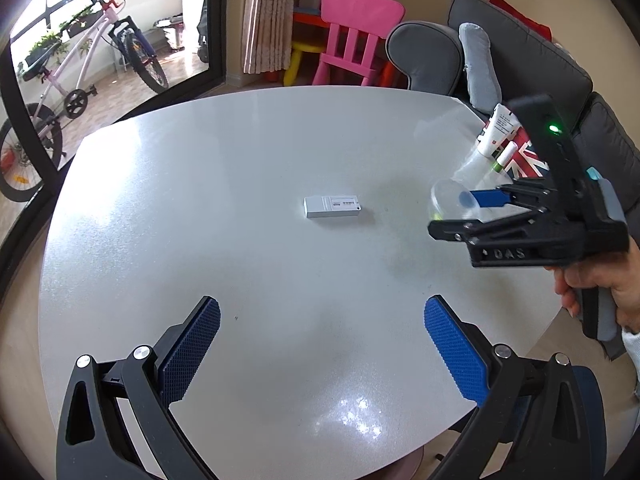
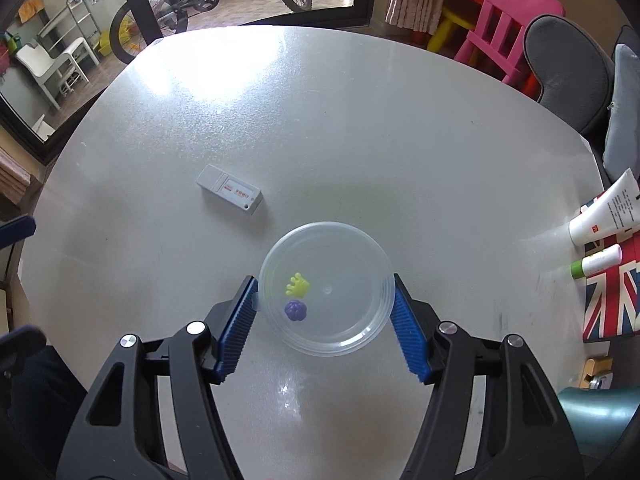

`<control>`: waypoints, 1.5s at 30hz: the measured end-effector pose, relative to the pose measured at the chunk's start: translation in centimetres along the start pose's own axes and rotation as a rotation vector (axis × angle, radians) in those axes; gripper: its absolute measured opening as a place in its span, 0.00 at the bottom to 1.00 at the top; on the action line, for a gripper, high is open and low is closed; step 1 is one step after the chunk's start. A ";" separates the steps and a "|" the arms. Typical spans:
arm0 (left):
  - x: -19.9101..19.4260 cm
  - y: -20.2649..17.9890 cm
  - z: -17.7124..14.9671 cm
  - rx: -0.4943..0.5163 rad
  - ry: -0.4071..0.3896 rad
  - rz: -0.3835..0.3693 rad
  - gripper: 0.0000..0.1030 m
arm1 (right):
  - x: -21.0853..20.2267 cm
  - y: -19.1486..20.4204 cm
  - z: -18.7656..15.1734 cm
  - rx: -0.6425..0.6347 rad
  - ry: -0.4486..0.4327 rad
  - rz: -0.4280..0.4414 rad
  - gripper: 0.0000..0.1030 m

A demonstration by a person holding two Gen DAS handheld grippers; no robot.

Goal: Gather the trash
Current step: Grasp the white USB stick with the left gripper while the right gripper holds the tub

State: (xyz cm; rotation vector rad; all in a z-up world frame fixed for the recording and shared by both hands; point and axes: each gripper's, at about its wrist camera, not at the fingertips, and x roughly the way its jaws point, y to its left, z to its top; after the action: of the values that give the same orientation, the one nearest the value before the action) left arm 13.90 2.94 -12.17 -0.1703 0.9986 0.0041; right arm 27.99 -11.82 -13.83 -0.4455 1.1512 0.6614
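My right gripper (image 2: 325,300) is shut on a clear plastic cup (image 2: 340,320), held above the white table (image 2: 360,140). Inside the cup lie a small yellow piece (image 2: 298,285) and a small purple piece (image 2: 295,310). A small white box (image 2: 230,195) lies on the table, ahead and to the left of the cup. In the left wrist view my left gripper (image 1: 322,344) is open and empty above the near part of the table (image 1: 200,200). The white box (image 1: 333,206) lies ahead of it. My right gripper (image 1: 456,212) with the cup (image 1: 450,196) shows at the right.
At the table's right edge lie a white tube (image 2: 610,210), a small white-and-green stick (image 2: 596,265) and a Union Jack item (image 2: 612,296). A grey sofa (image 1: 520,60), a pink chair (image 1: 354,36) and a bicycle (image 1: 80,72) stand beyond the table.
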 end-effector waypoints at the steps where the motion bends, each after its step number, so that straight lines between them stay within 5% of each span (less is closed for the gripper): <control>1: 0.4 -0.1 0.3 0.001 0.001 0.002 0.95 | -0.5 -0.1 -0.5 0.001 -0.003 0.003 0.62; 17: 7.8 -1.7 5.3 -0.044 0.046 0.115 0.95 | -3.9 -1.6 -4.0 0.018 -0.024 0.021 0.62; 32: 12.4 -1.7 6.2 -0.109 0.034 0.223 0.94 | -3.8 -3.2 -4.7 0.039 -0.028 0.034 0.62; 40: 12.7 -1.8 6.0 -0.098 0.018 0.234 0.57 | -3.7 -3.4 -4.8 0.038 -0.031 0.039 0.62; 45: 12.4 -1.6 6.2 -0.085 0.027 0.217 0.55 | -3.7 -3.1 -4.5 0.035 -0.038 0.043 0.62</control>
State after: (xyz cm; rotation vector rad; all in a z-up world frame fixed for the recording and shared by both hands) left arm 25.99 1.29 -19.05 -0.1396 1.0410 0.2437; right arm 26.11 -17.90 -12.03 -0.3776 1.1375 0.6837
